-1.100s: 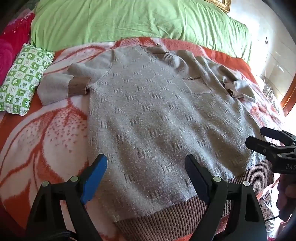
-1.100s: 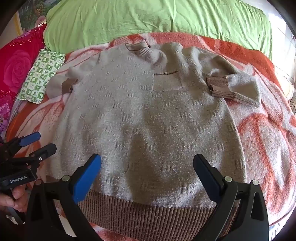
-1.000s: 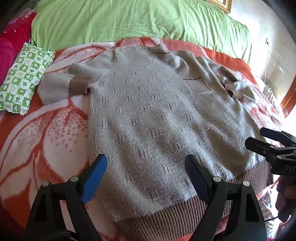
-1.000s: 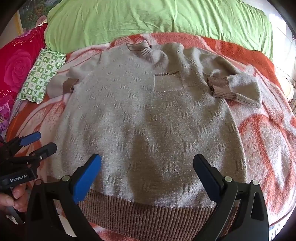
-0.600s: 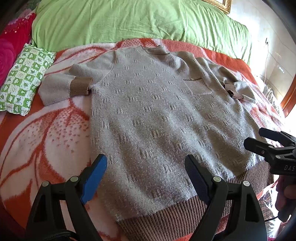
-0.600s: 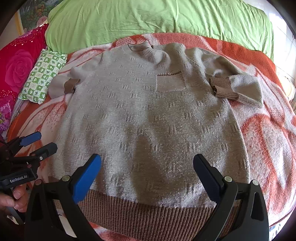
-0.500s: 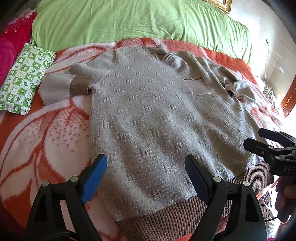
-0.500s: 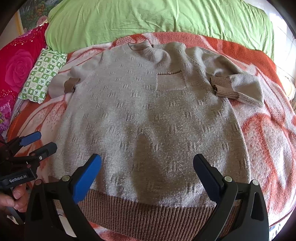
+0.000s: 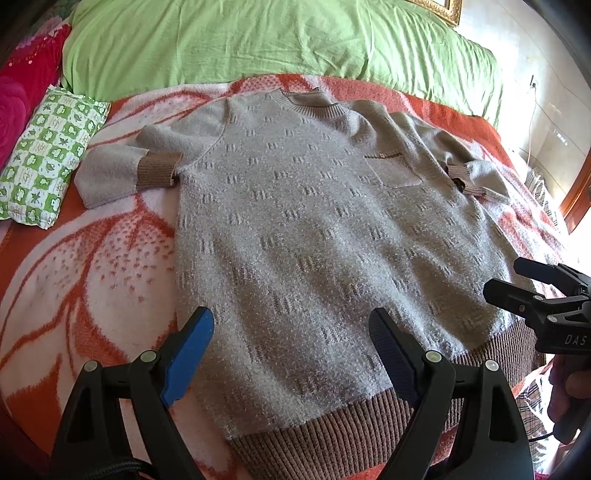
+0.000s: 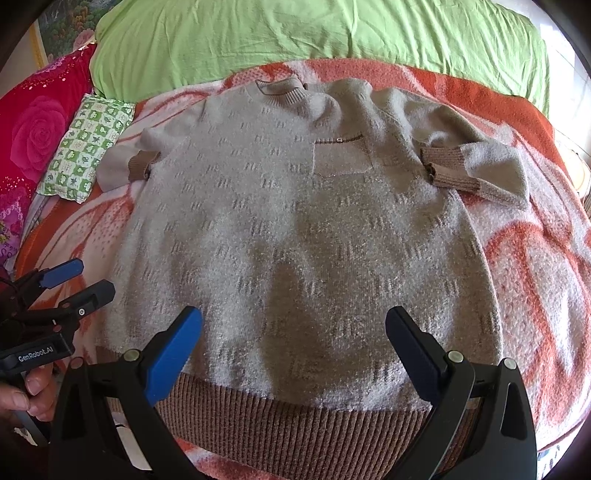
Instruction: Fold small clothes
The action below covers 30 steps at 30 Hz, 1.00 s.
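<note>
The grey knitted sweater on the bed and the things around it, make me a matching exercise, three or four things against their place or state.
Things:
1. grey knitted sweater
2. green-and-white patterned pillow
3. lime green duvet
4. left gripper

Places or states:
A. open, above the sweater's hem
B. beside the sweater's left sleeve
C. spread flat, cuffs tucked in
D. beyond the collar, at the head of the bed

Pairs: 1-C, 2-B, 3-D, 4-A

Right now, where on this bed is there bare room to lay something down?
Bare blanket lies left of the sweater, below the checked pouch. More lies right of it, below the folded right sleeve. The middle is crowded: the sweater fills it, and both claws, left and right, hang at its hem.
</note>
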Motion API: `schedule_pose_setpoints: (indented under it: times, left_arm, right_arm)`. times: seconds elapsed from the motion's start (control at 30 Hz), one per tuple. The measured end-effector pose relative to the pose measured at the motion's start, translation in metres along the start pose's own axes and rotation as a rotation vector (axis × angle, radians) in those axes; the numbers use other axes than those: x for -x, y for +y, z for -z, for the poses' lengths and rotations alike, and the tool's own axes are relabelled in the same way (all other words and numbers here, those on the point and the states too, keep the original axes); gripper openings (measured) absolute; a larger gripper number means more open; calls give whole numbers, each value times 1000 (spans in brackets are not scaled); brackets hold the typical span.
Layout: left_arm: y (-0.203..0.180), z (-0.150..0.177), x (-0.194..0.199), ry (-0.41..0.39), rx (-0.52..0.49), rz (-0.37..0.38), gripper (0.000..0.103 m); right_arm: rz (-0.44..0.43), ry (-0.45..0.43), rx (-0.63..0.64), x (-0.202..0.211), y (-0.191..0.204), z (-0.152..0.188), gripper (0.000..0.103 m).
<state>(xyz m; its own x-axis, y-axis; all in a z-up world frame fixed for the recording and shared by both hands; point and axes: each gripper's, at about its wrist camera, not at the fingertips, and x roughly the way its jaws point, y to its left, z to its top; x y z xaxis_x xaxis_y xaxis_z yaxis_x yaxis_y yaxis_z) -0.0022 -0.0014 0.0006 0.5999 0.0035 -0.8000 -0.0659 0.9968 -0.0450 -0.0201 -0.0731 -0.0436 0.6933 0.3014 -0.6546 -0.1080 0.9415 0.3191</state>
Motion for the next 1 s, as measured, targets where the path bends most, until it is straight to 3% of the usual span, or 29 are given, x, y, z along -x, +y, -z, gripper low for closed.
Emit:
schedule_pose_setpoints:
  times: [0.67, 1.0]
  left_arm:
    - [-5, -3, -9, 45, 24, 25, 86]
    - [-1, -15, -21, 66, 63, 22, 86]
  right_arm:
    - [-6, 3, -6, -1, 2, 5, 100]
    - [14, -19, -55, -3, -38, -19, 100]
